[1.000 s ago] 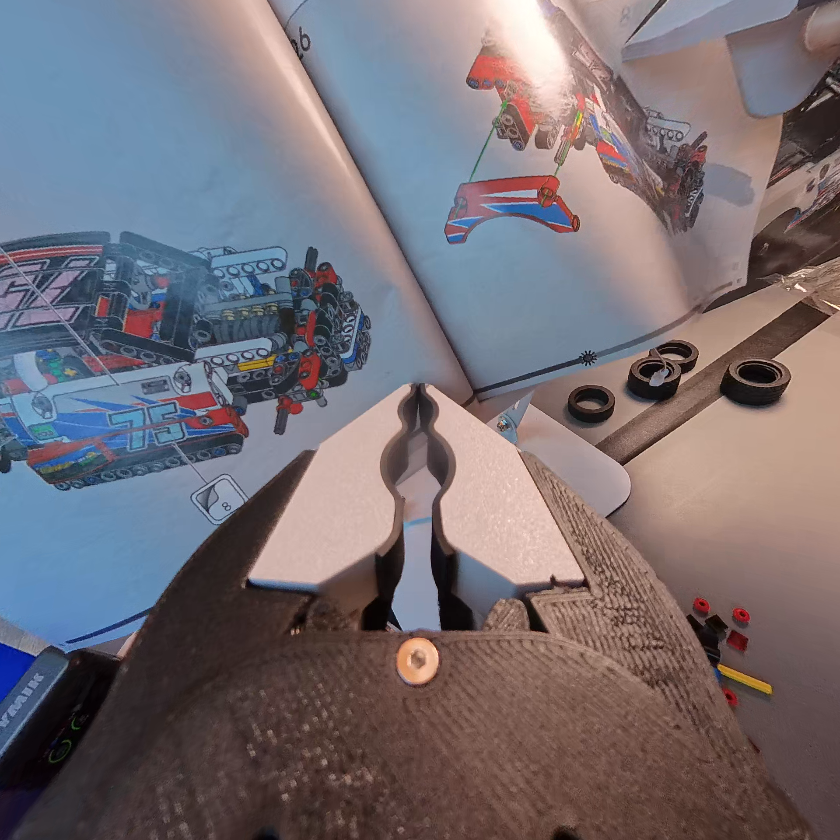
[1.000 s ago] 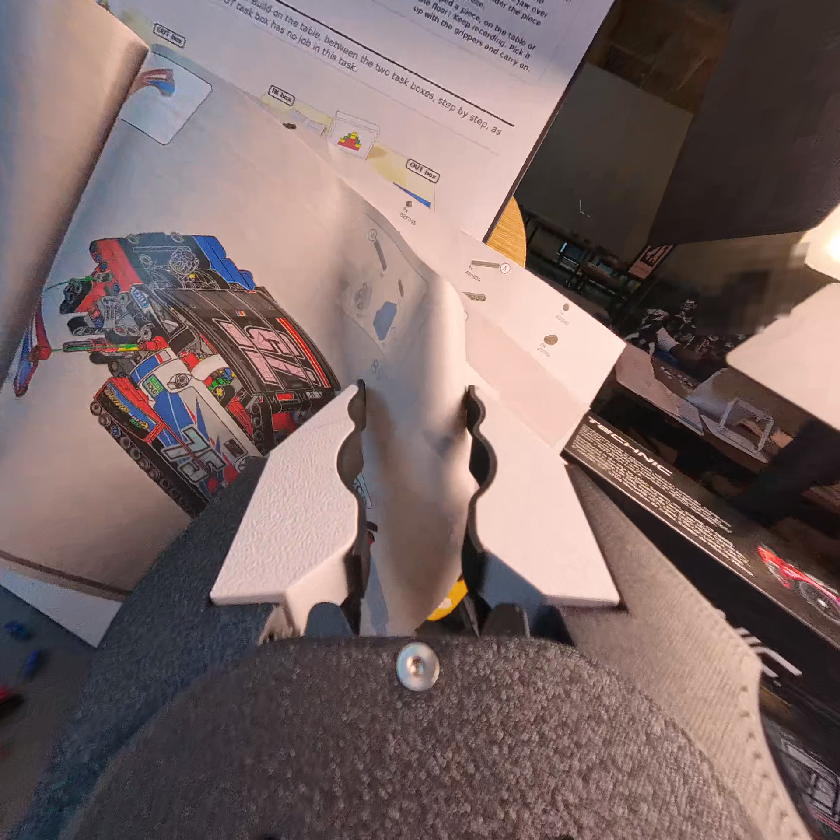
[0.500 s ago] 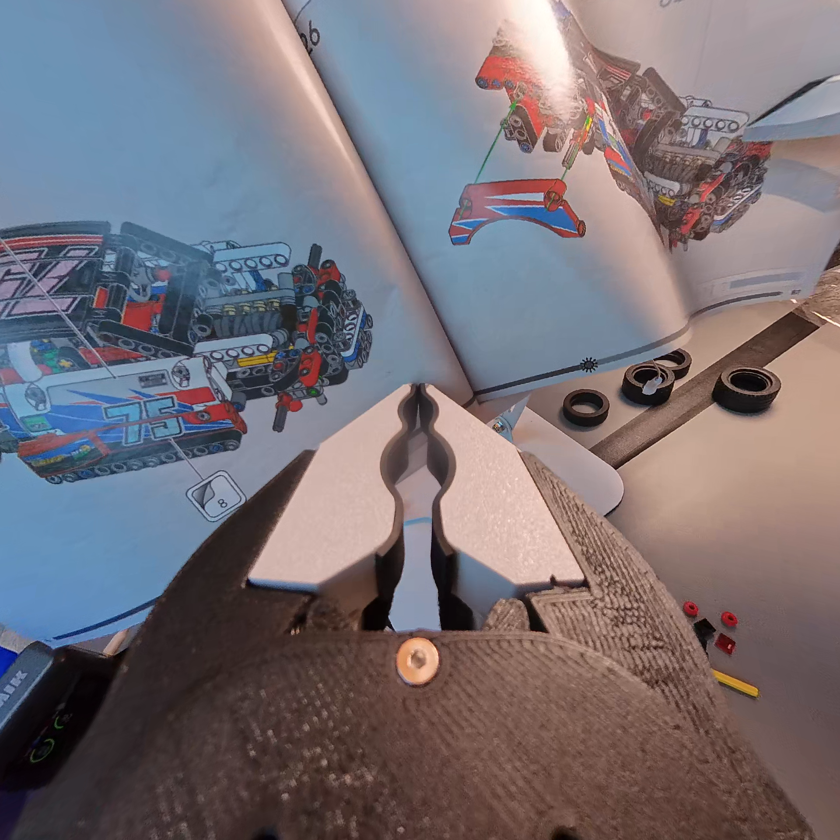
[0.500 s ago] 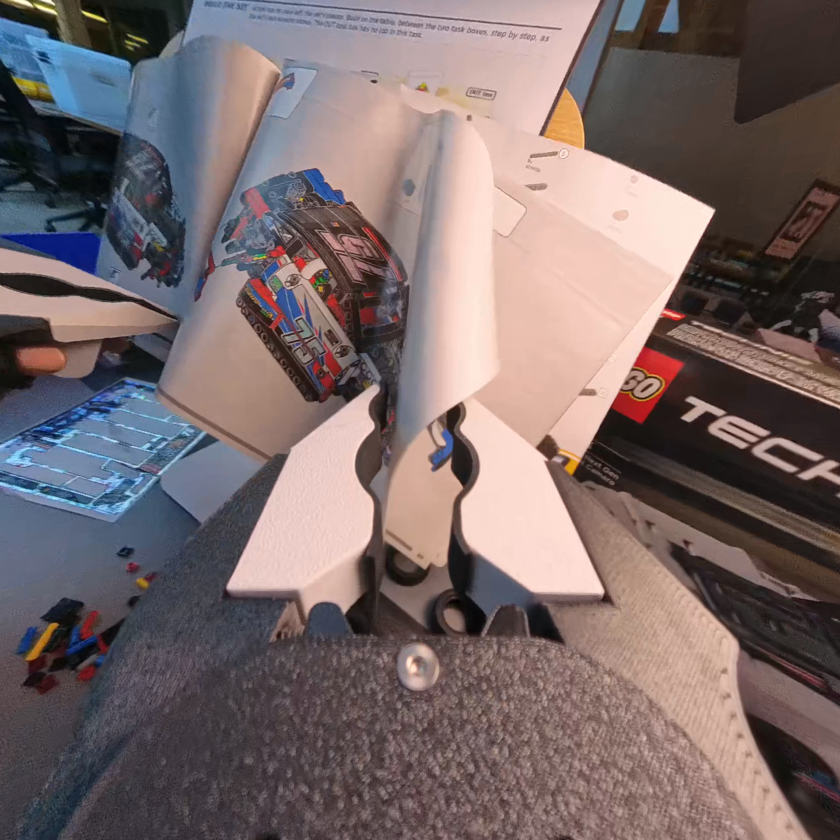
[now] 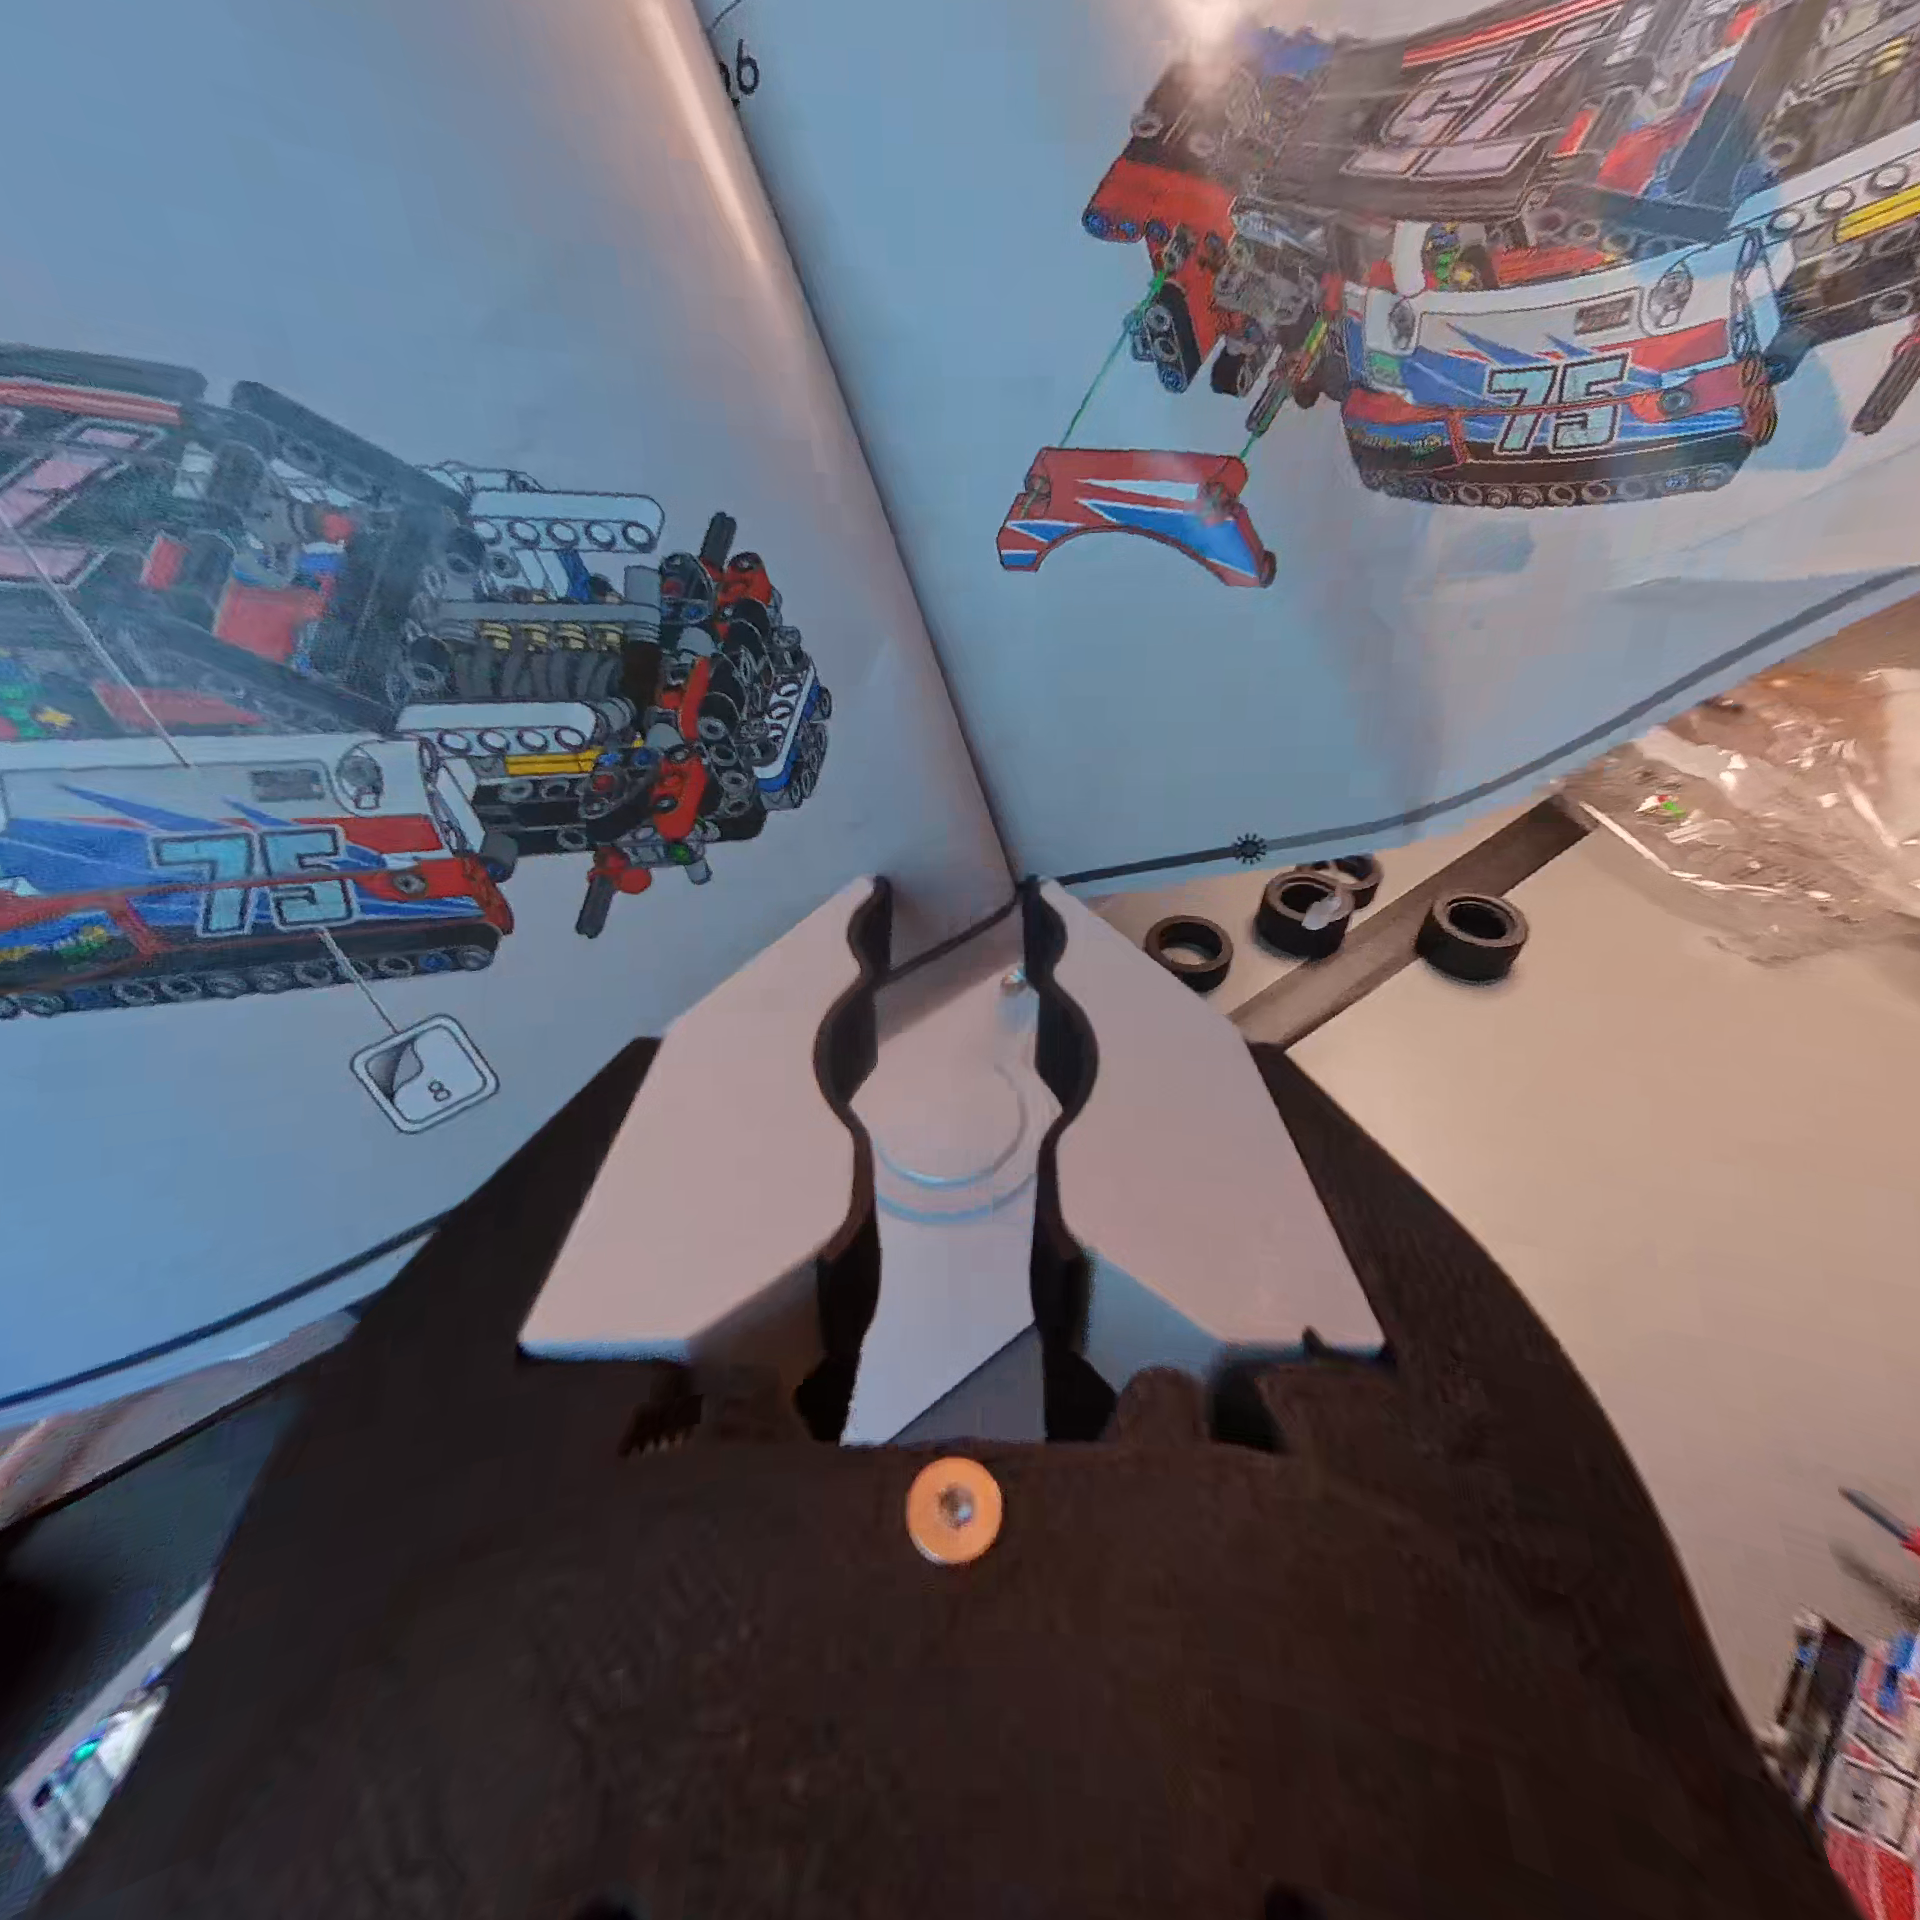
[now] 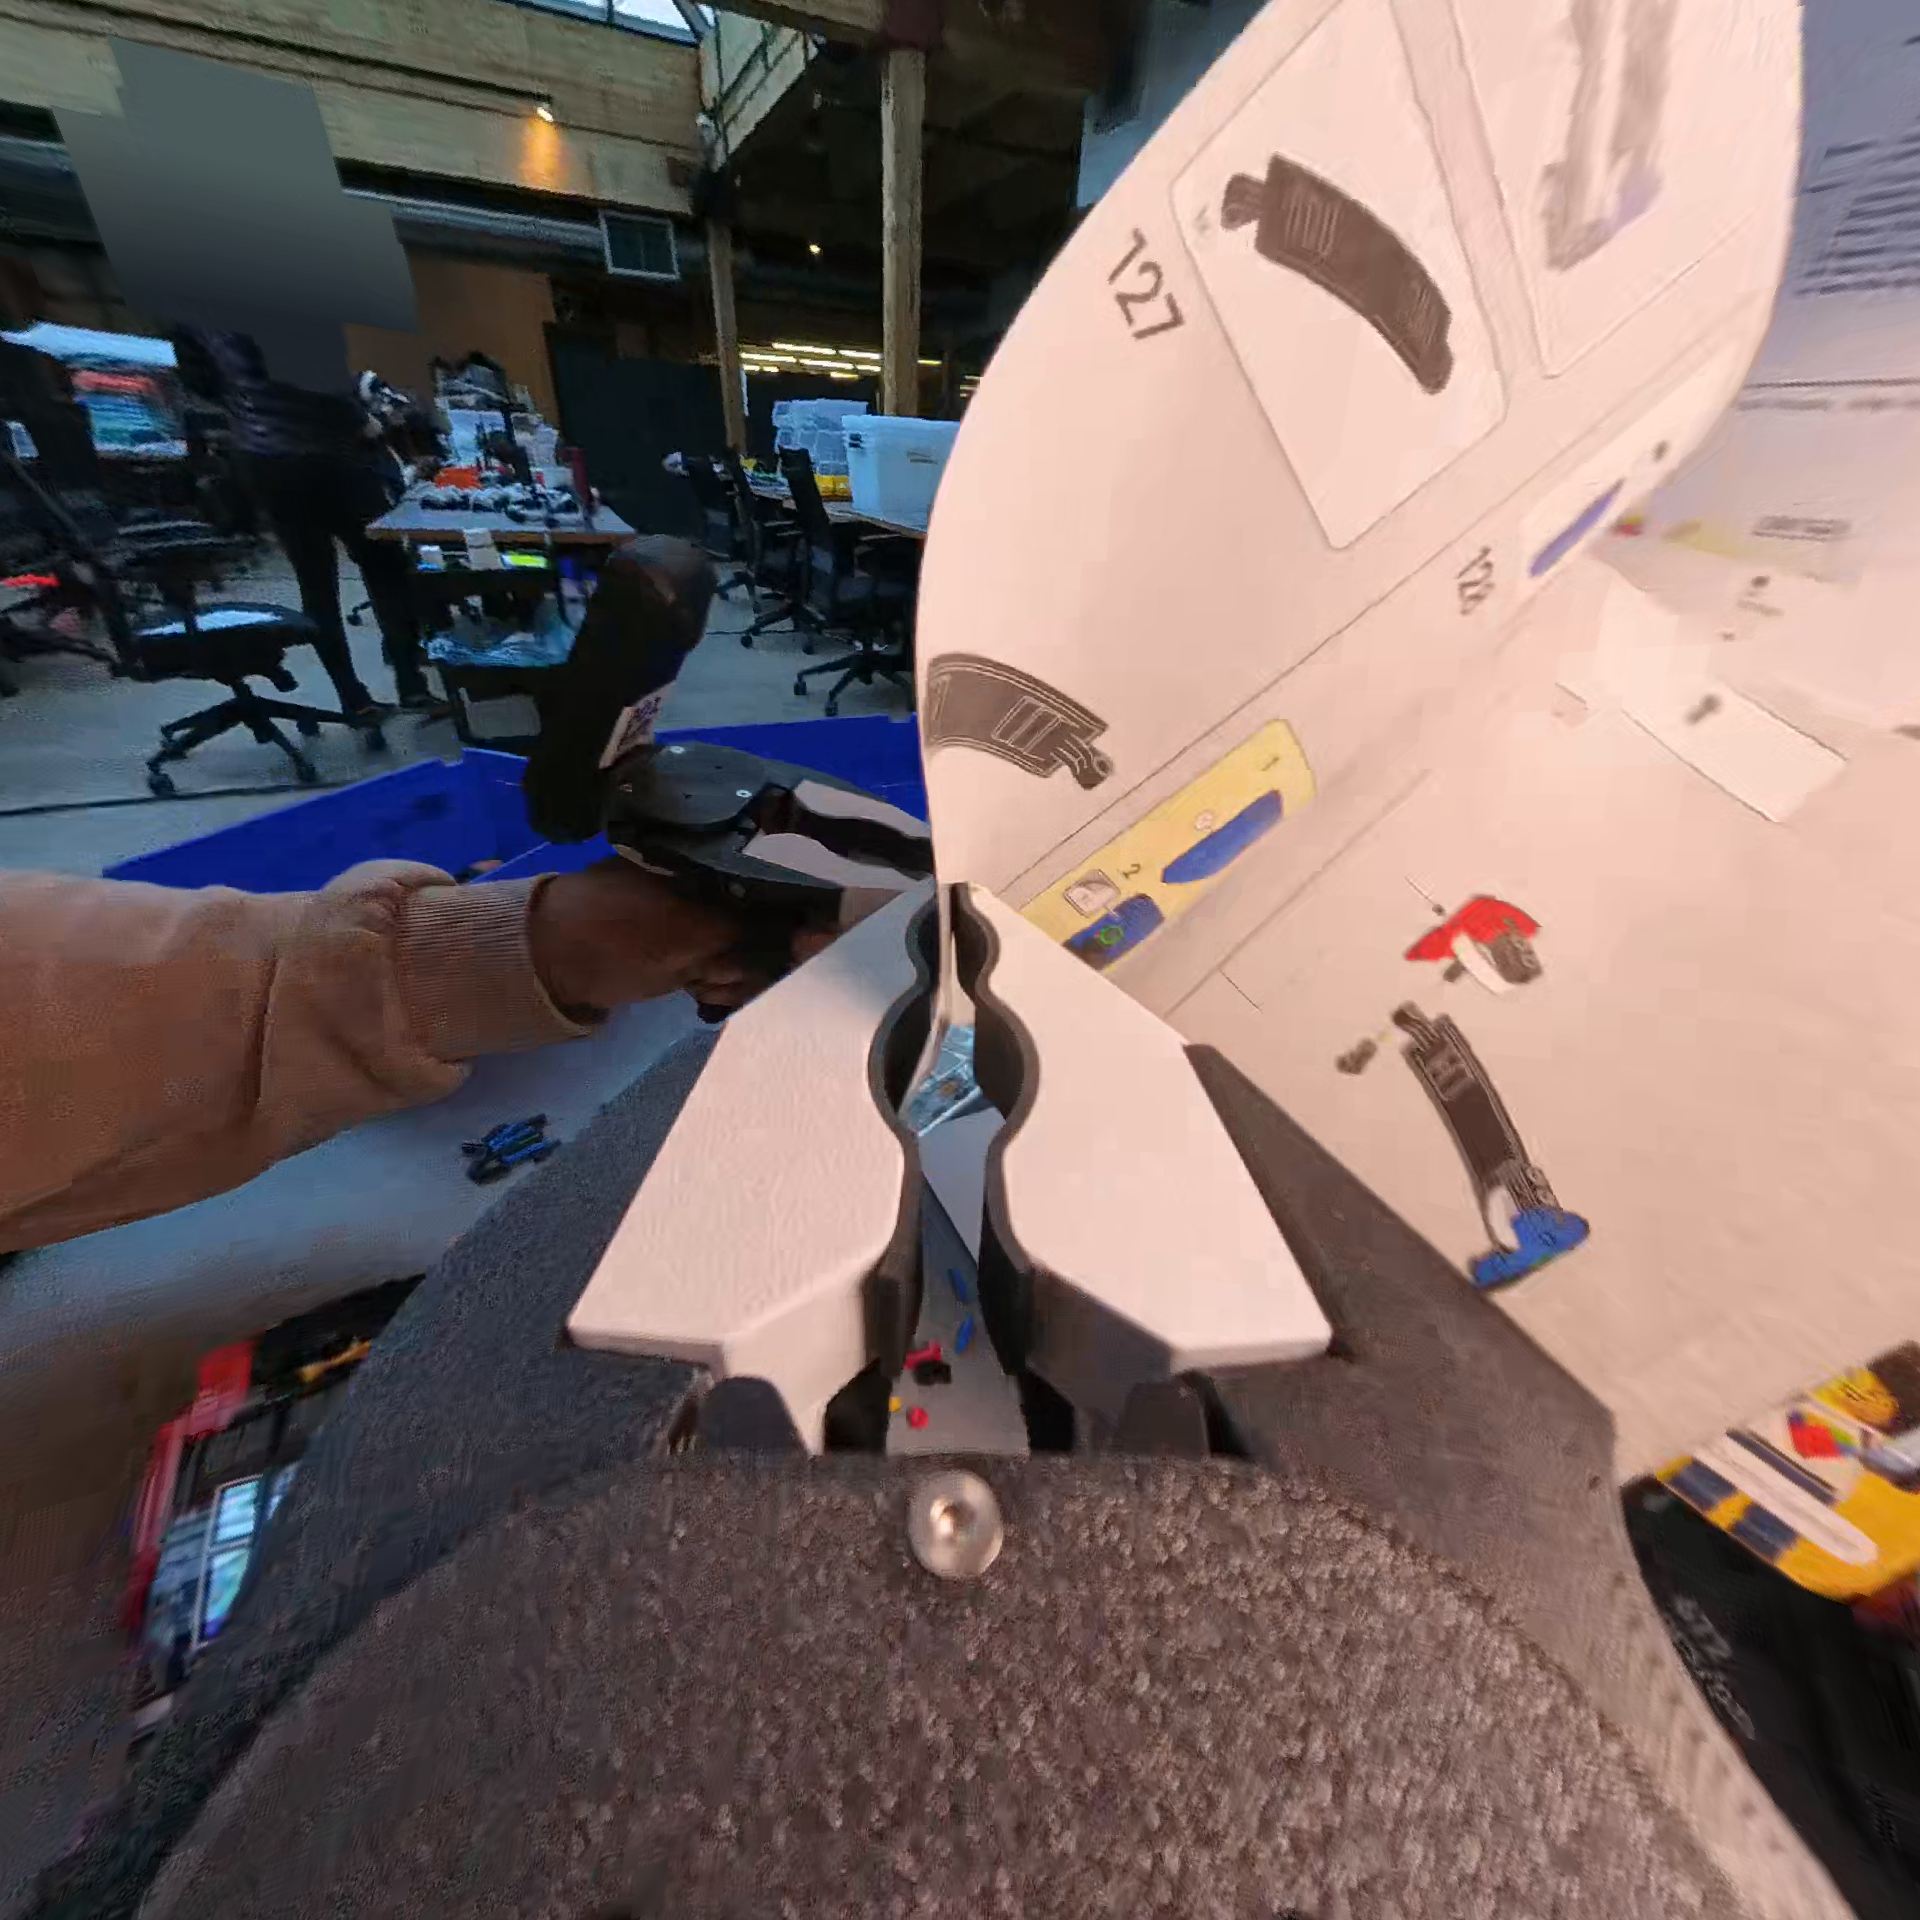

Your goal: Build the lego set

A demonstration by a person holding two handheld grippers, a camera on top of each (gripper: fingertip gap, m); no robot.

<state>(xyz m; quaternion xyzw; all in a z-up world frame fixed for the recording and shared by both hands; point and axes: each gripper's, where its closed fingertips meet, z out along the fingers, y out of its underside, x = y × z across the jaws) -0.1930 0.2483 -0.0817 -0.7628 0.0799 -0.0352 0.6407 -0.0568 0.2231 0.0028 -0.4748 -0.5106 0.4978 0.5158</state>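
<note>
The open instruction booklet (image 5: pixel 520 312) stands close ahead and fills the left wrist view, with car drawings on both pages. My left gripper (image 5: pixel 954 902) is open, its fingertips on either side of the bottom of the booklet's spine. My right gripper (image 6: pixel 951 899) is shut on the edge of one booklet page (image 6: pixel 1351 727), which curls up and to the right. The left gripper also shows in the right wrist view (image 6: pixel 821 831), held by a hand in a brown sleeve (image 6: pixel 260 1018), just left of the held page.
Three black tyres (image 5: pixel 1188 951) lie on the table right of the booklet, by a dark strip (image 5: pixel 1403 925). A clear plastic bag (image 5: pixel 1766 790) lies farther right. Small loose pieces (image 6: pixel 509 1143) lie on the table. A blue bin (image 6: pixel 416 810) stands behind, with office chairs and desks beyond.
My left gripper has opened at the booklet's spine. My right gripper has shut on a page that lay loose between its fingers and has swung round with it.
</note>
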